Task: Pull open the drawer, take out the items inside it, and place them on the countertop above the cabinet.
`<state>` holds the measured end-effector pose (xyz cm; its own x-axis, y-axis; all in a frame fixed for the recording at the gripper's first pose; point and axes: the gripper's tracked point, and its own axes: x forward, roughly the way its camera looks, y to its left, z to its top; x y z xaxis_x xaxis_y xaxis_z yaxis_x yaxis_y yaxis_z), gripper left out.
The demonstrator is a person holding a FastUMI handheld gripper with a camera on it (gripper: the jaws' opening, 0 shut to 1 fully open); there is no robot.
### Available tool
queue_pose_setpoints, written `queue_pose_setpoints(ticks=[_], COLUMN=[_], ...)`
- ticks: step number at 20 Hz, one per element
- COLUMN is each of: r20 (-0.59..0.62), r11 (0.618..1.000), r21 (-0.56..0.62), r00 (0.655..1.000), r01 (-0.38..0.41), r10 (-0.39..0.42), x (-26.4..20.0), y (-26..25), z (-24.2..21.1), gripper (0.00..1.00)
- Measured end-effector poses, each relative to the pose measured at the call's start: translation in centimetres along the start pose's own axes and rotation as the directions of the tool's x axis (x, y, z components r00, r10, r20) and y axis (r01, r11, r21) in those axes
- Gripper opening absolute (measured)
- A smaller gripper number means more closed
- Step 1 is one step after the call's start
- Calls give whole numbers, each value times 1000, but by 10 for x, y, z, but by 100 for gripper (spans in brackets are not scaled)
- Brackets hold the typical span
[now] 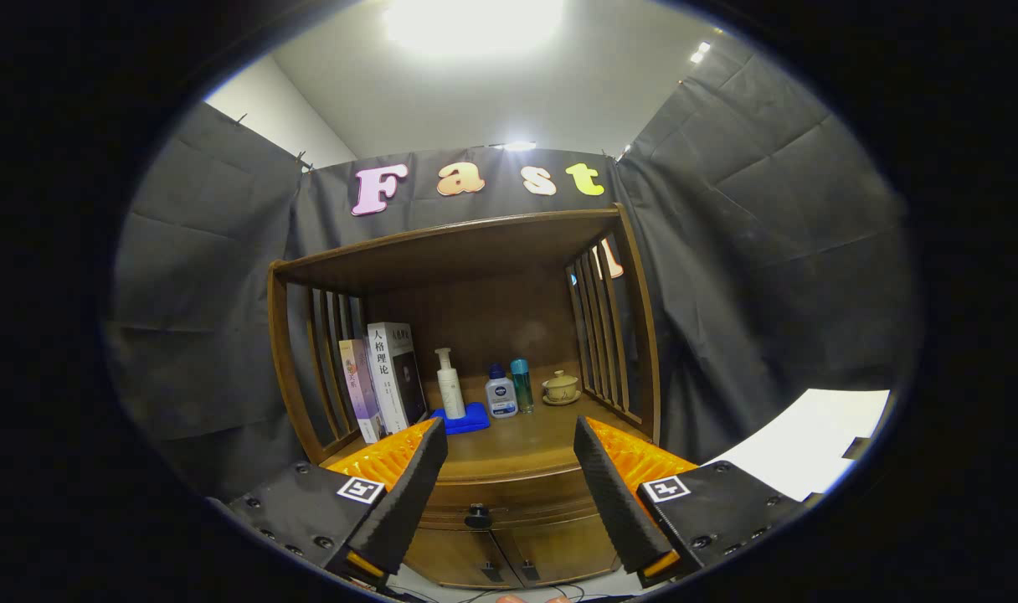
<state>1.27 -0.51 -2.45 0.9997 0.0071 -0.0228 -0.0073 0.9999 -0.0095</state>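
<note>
Drawer (pixel 509 494) sits shut in the lower middle of the frame, its dark round knob (pixel 478 516) showing in the gap between the two fingers and a little beyond them. The gripper (pixel 510 444) is spread wide and holds nothing; its black ridged pads (pixel 410 486) stand apart on either side of the knob without touching it. Below the drawer, two cabinet doors (pixel 509 553) with small dark handles are closed.

Above the drawer runs the wooden countertop (pixel 526 440), inside a wooden shelf frame (pixel 450 243) with slatted sides. At its back, left of centre, books (pixel 379 381) stand upright. Beside them a white pump bottle (pixel 450 383) rests on a blue cloth (pixel 463 419). Right of that stand a small white bottle with a blue cap (pixel 501 394), a teal bottle (pixel 521 383) and a pale lidded cup on a saucer (pixel 561 387).

Black cloth walls surround the cabinet, with a white ceiling and bright lamp in the upper middle.
</note>
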Motion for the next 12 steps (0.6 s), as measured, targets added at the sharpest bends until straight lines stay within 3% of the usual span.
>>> queue_pose_setpoints(ticks=[12], r20=[-59], r11=[998], r21=[5], r00=[997], r01=[-58], r10=[59], x=[23], y=[9], z=[-42], gripper=[96])
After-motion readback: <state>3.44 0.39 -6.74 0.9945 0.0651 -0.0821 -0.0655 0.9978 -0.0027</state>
